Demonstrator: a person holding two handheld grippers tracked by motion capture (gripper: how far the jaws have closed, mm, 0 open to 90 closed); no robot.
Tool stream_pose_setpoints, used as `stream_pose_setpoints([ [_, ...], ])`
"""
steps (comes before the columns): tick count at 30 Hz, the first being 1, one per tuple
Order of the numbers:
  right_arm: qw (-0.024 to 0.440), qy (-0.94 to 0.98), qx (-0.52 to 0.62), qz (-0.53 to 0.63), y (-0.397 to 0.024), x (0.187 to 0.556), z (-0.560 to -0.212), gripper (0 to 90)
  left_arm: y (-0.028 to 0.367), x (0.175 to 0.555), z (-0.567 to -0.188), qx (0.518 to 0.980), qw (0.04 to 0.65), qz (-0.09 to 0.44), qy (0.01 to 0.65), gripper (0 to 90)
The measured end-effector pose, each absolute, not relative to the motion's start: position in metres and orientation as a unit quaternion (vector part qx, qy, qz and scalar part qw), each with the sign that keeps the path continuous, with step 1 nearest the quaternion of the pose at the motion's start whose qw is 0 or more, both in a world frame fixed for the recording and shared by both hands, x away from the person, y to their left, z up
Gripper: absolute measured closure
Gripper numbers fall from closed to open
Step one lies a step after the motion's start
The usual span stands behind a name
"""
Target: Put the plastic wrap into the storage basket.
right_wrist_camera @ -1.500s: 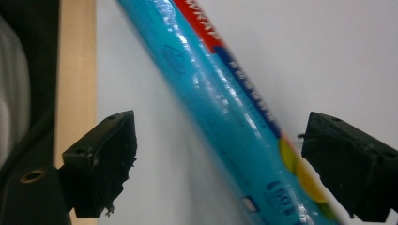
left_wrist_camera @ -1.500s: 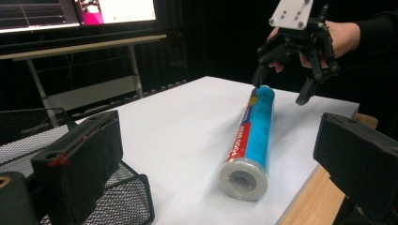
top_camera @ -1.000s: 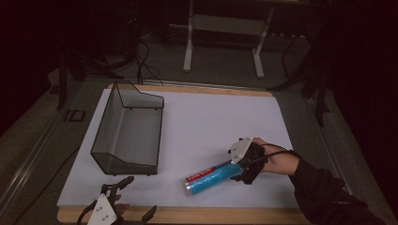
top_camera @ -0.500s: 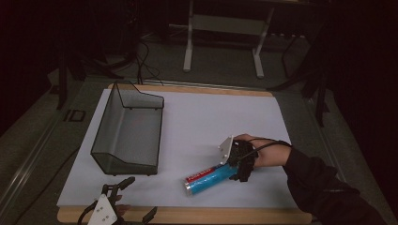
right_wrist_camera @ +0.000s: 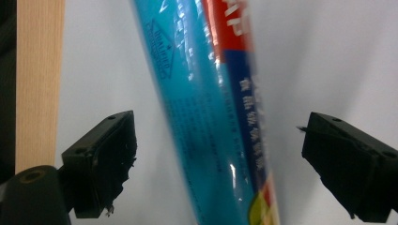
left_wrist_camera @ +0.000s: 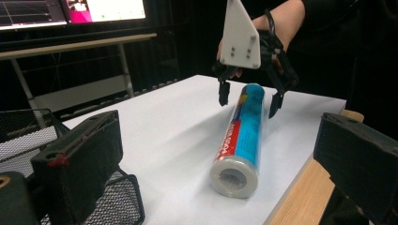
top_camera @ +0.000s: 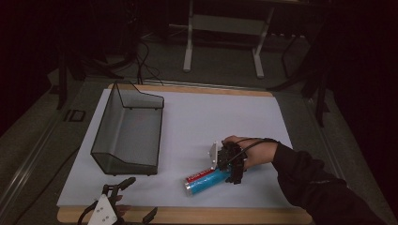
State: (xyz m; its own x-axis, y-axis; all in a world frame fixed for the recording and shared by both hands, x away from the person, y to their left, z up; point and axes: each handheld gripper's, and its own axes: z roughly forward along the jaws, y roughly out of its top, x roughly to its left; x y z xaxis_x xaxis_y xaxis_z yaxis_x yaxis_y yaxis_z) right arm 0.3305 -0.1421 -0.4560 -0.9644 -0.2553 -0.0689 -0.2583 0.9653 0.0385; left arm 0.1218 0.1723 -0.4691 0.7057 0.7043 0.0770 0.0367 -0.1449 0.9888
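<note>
The bench [top_camera: 197, 216] carries a white sheet [top_camera: 225, 117] over its wooden top. A black wire-mesh basket [top_camera: 126, 131] stands on the sheet, well to the left of the blue-and-red cylindrical tube [top_camera: 206, 180], which lies on its side near the sheet's front edge. The right tool [top_camera: 233, 172], held in a hand [top_camera: 253, 151] with a dark sleeve, hovers at the tube's far end, jaws spread wide to either side of it, apparently not touching. The left tool [top_camera: 123, 202] sits at the bench's front edge, left of the tube, its jaws gaping with nothing between them.
</note>
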Motion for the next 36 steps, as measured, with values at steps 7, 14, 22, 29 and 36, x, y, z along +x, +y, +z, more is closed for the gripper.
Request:
stream_pose_setpoints([
  [7,0.015,0.99,-0.143,0.005,-0.137,0.332,-0.471,10.3,0.173,0.122,-0.469,0.703,0.599,0.278,0.263,2.5],
  [14,0.022,0.99,-0.139,-0.014,-0.135,0.332,-0.482,10.3,0.173,0.122,-0.469,0.703,0.601,0.276,0.262,2.5],
  [22,0.036,0.984,-0.171,-0.021,-0.134,0.329,-0.493,14.1,0.172,0.122,-0.469,0.704,0.6,0.275,0.261,2.5],
  [29,0.024,0.984,-0.177,-0.028,-0.133,0.336,-0.501,19.0,0.172,0.122,-0.469,0.705,0.599,0.275,0.261,2.5],
  [36,-0.003,0.984,-0.176,-0.035,-0.13,0.342,-0.507,28.4,0.172,0.122,-0.469,0.706,0.598,0.276,0.259,2.5],
])
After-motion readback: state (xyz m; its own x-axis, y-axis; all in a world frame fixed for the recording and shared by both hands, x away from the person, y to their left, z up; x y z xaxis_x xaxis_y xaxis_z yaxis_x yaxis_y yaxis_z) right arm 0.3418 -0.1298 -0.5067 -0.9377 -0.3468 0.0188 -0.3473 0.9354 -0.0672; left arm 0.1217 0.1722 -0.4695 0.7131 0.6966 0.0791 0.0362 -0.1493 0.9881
